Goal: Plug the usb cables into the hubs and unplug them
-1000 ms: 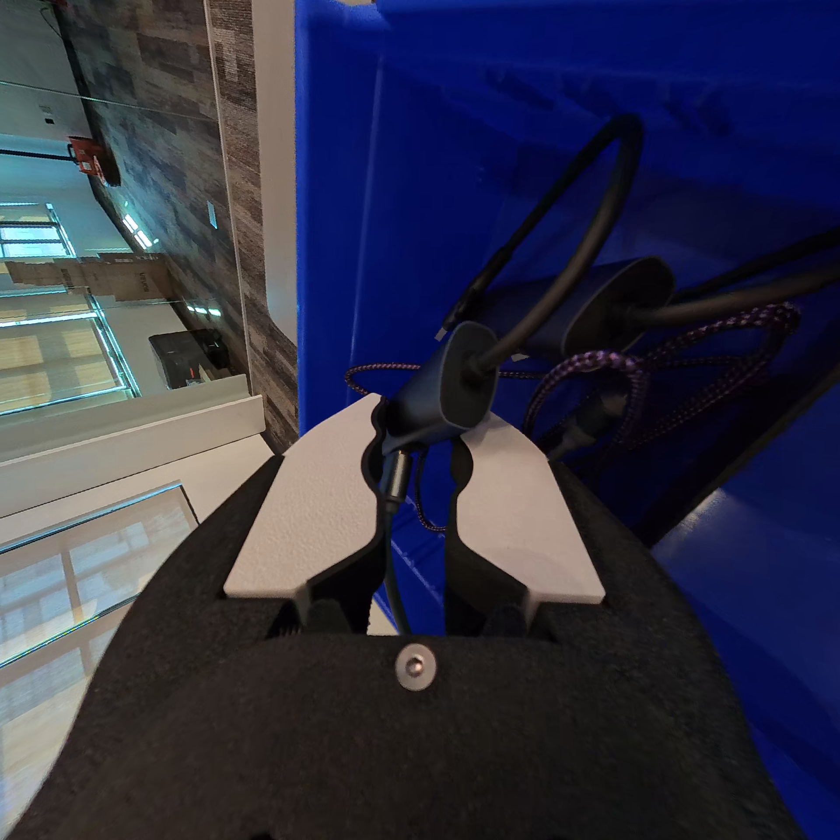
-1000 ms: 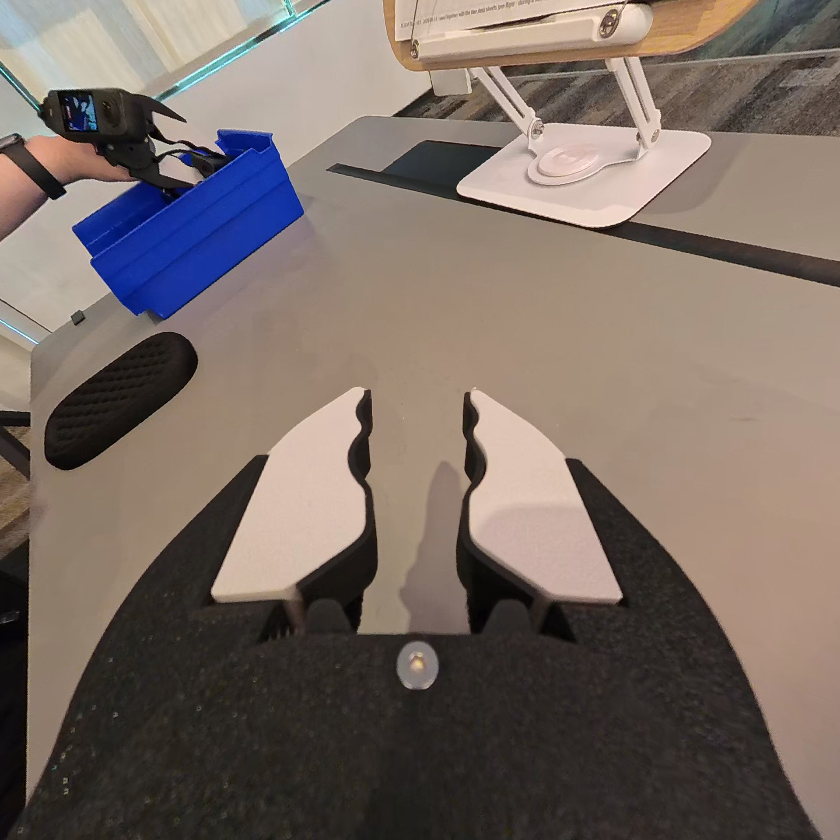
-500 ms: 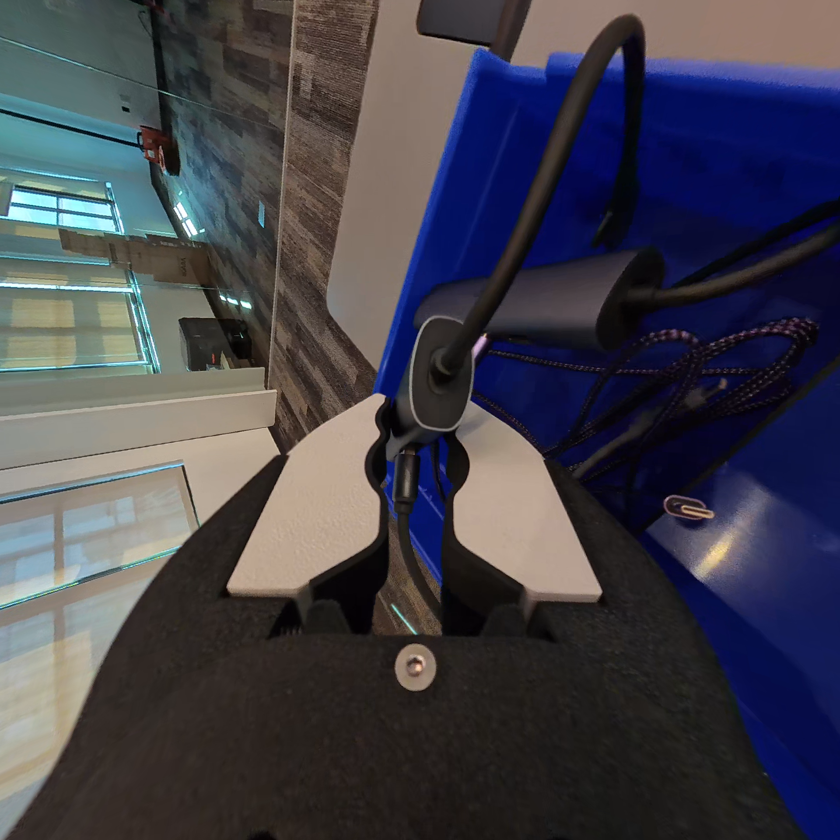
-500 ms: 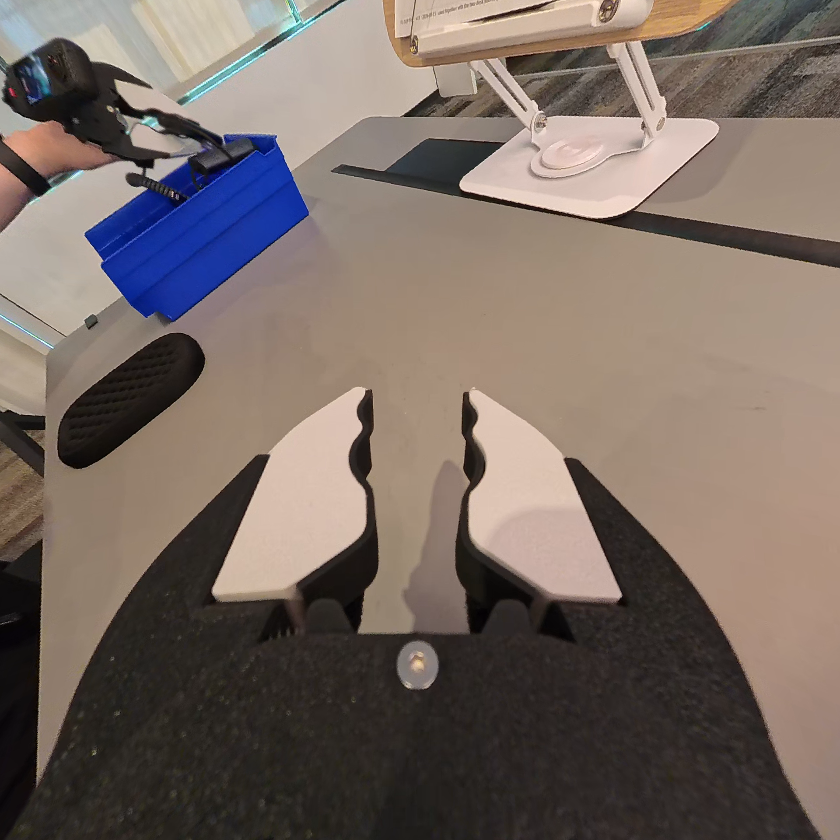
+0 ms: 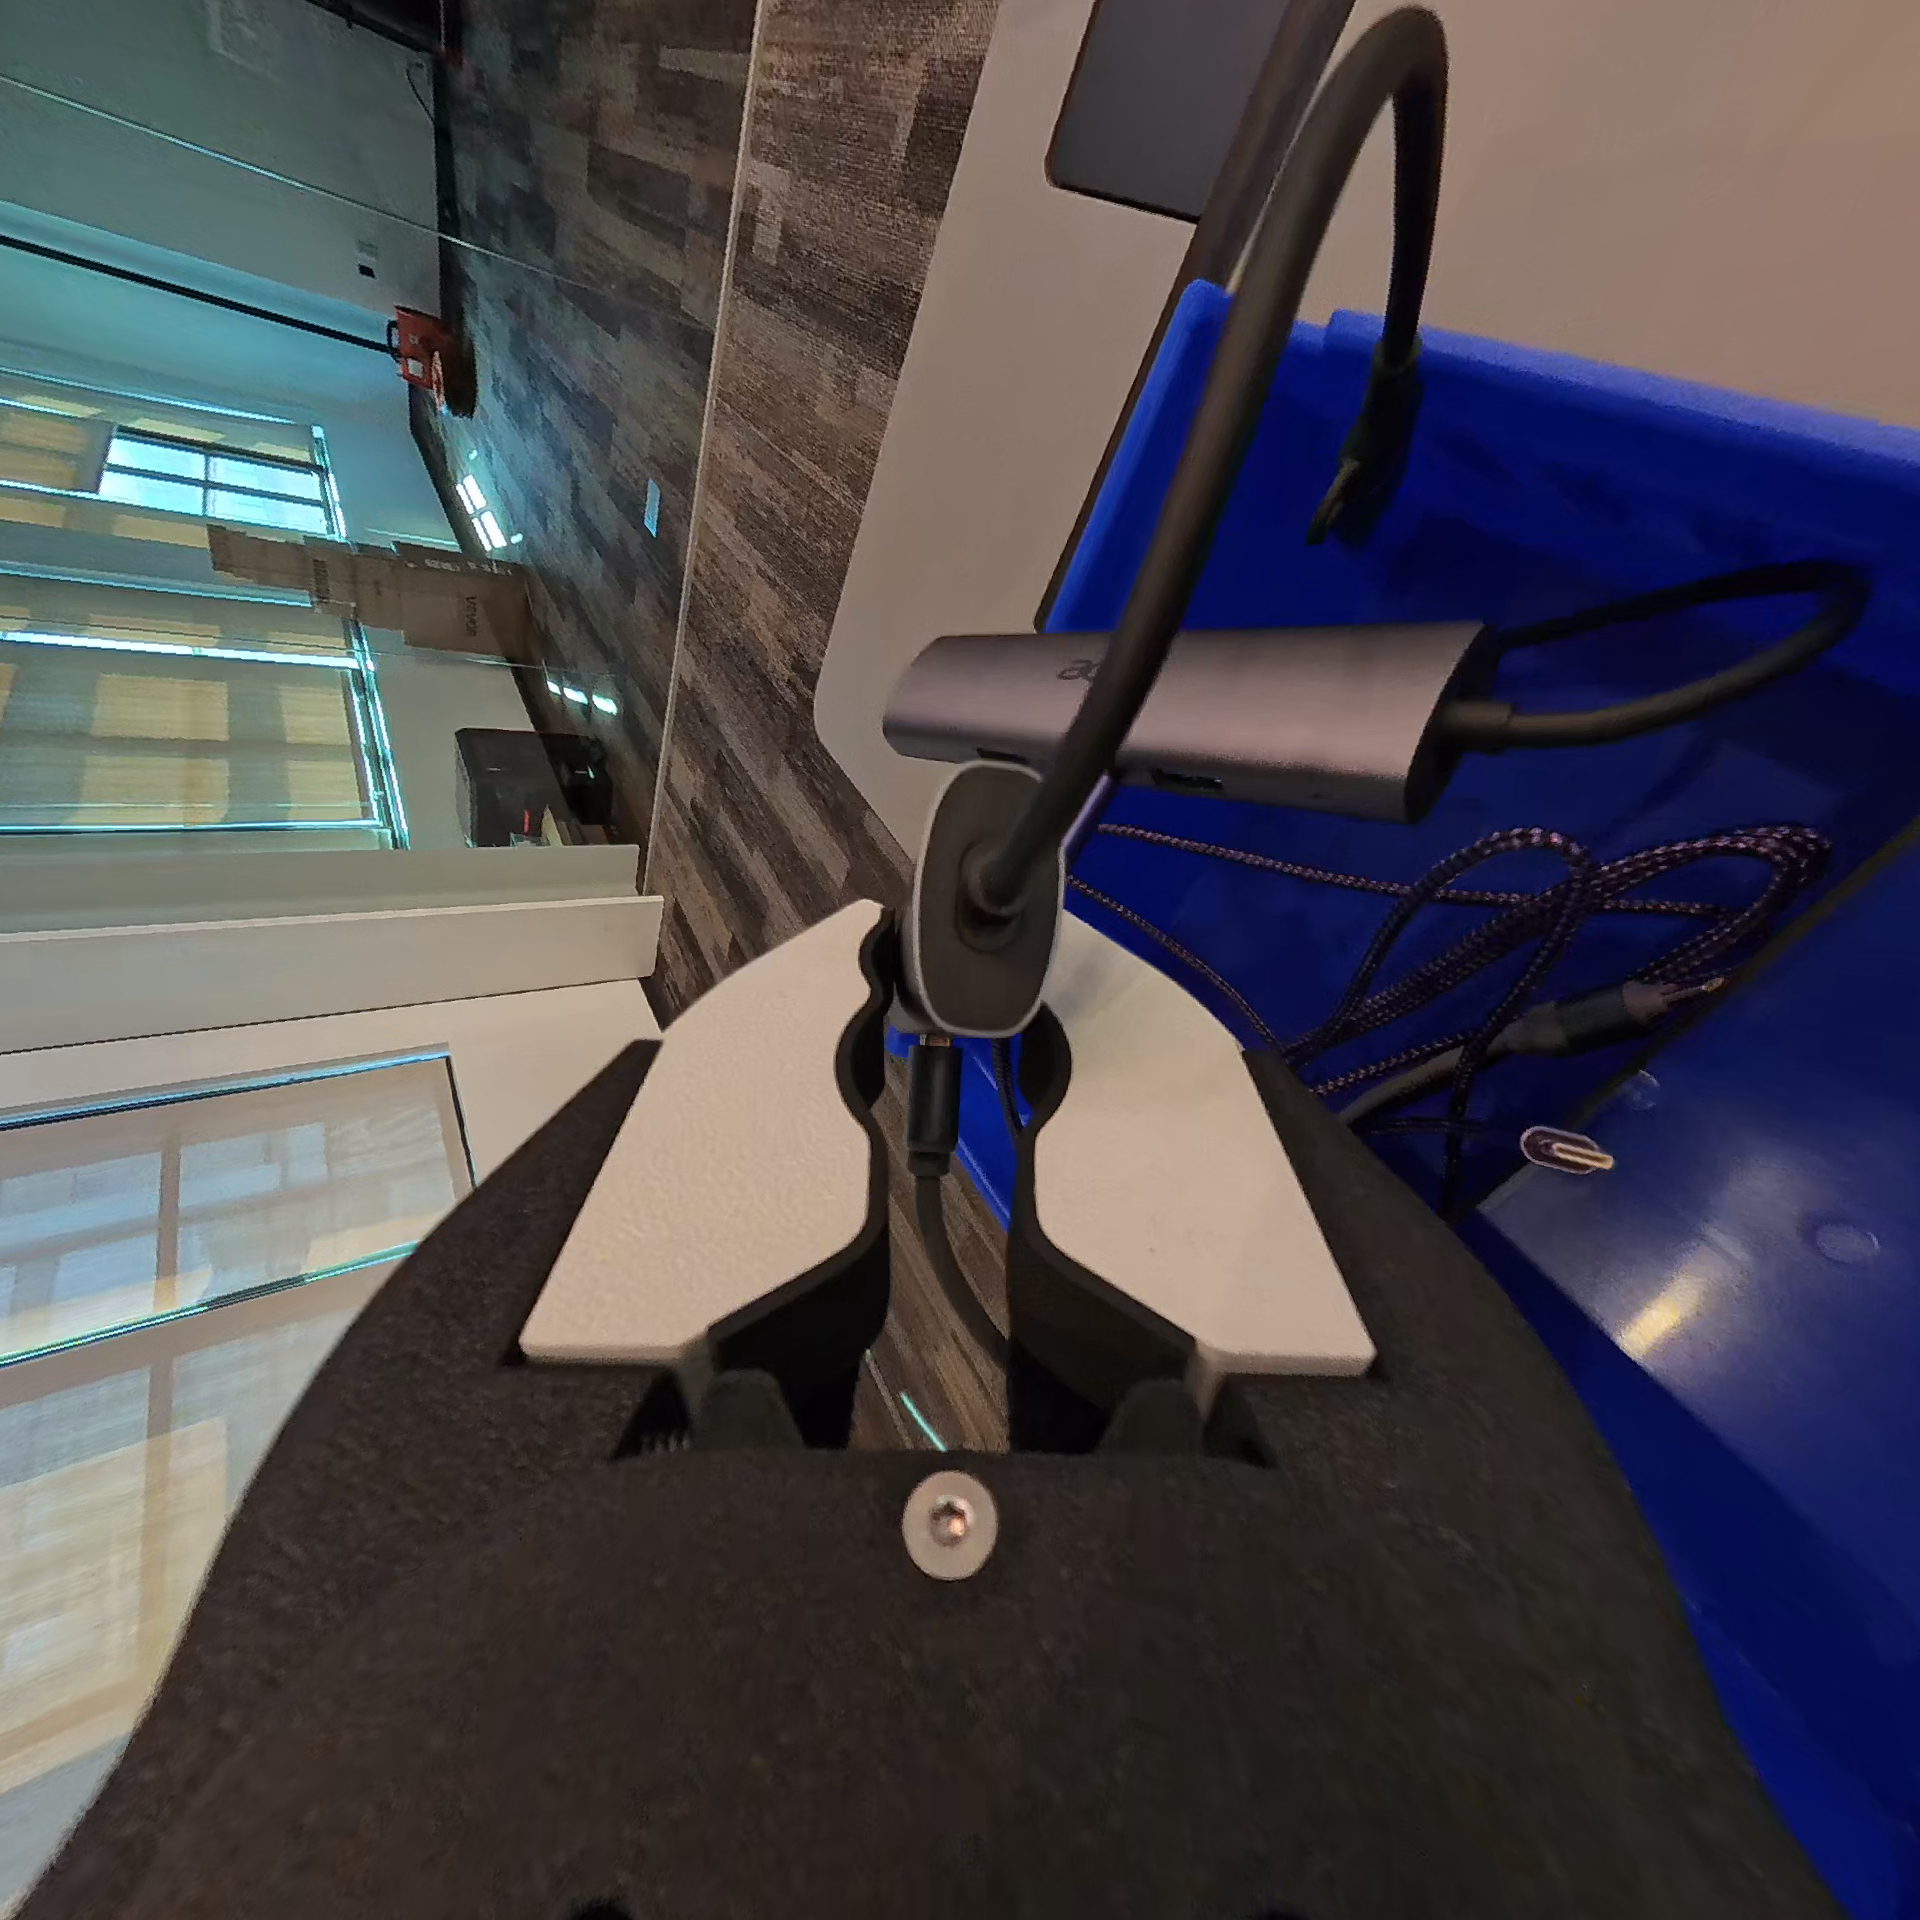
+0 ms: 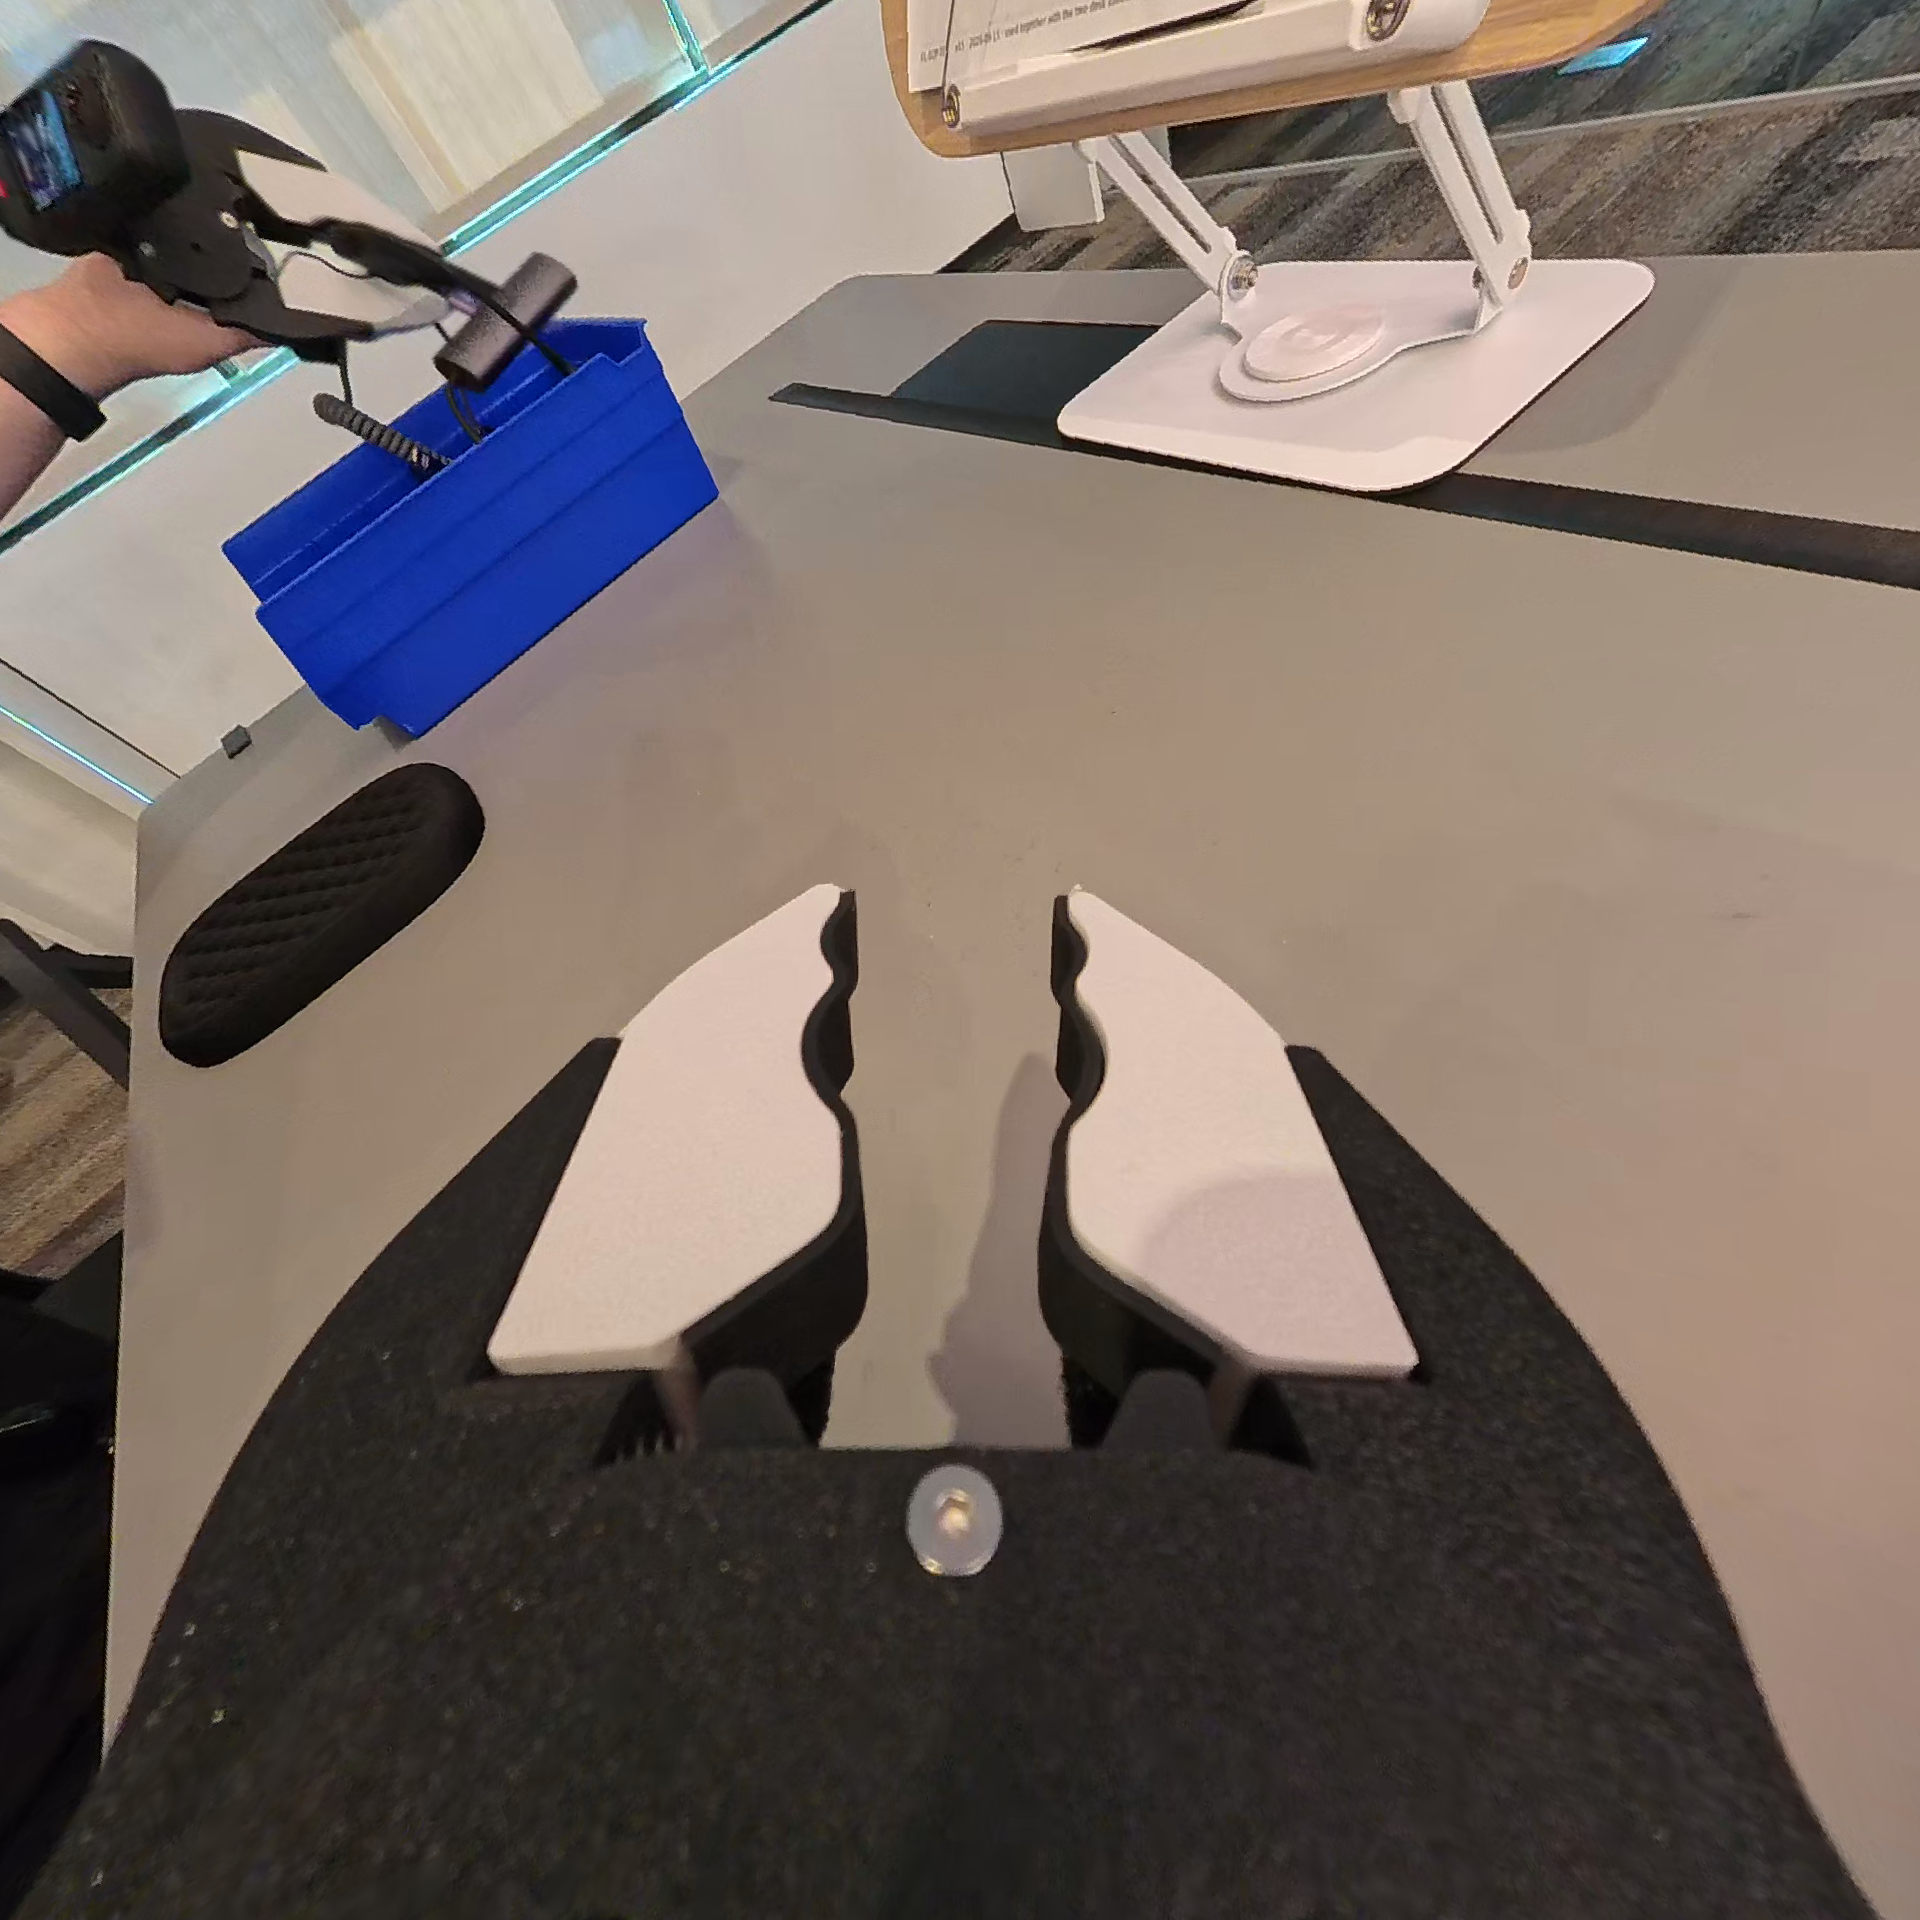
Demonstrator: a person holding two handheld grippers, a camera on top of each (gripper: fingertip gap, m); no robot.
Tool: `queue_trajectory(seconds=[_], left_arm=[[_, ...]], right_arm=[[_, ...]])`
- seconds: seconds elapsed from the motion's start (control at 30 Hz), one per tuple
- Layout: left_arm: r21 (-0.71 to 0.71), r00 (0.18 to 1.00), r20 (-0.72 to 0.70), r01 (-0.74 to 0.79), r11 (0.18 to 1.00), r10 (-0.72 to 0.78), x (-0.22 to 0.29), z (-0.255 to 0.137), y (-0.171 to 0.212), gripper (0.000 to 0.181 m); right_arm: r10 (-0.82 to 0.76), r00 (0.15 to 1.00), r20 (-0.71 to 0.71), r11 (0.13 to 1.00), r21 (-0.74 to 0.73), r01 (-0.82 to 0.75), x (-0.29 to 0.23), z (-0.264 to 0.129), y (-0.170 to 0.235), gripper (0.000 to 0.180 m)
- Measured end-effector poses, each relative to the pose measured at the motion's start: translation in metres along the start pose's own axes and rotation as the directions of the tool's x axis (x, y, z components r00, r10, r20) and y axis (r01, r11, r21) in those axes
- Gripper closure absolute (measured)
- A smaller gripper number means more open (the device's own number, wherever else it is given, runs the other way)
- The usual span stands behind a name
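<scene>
Two hubs are seen above the blue bin (image 5: 1558, 499). One hub (image 5: 982, 935) is clamped end-on in the left gripper (image 5: 961, 971), long axis along the fingers, a cable already in its side. The second hub (image 5: 1174, 717) hangs crosswise behind. Purple cables (image 5: 1507, 935) lie in the bin. The right gripper (image 6: 956, 935) is held apart and empty over the table (image 6: 1351, 727). Judged early: plugging and unplugging remain.

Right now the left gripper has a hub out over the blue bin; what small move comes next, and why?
Probably carry the small grey hub sideways to the bare grey tabletop and lower it. The left gripper is shut on it above the blue plastic bin, a second long grey hub dangles alongside, purple braided cables trail below, and the right gripper waits open over the table.
</scene>
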State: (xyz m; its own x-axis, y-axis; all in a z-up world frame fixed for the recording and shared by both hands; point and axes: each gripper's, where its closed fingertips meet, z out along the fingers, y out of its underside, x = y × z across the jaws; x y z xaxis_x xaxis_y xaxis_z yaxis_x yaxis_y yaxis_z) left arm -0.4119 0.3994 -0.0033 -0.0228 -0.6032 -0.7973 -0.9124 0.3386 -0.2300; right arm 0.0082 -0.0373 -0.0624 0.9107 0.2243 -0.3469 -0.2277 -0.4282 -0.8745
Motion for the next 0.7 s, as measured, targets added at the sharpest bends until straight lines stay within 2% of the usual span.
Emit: queue_trajectory(seconds=[0.4,0.6,0.7], left_arm=[[-0.11,0.985,-0.166,0.033,0.993,-0.051,0.044,0.027,0.026,0.159],[-0.144,0.986,-0.155,-0.077,0.987,0.054,0.054,0.035,0.023,0.159],[-0.149,0.991,-0.13,-0.059,0.987,0.04,0.052,0.038,0.02,0.156]], right_arm=[[0.014,1.0,0.015,0.999,-0.034,-0.014,0.0,0.004,0.008,0.145],[0.012,1.0,0.018,0.998,-0.055,-0.011,-0.001,0.008,0.012,0.145],[0.012,1.0,0.016,0.998,-0.062,-0.011,0.0,0.008,0.013,0.145]])
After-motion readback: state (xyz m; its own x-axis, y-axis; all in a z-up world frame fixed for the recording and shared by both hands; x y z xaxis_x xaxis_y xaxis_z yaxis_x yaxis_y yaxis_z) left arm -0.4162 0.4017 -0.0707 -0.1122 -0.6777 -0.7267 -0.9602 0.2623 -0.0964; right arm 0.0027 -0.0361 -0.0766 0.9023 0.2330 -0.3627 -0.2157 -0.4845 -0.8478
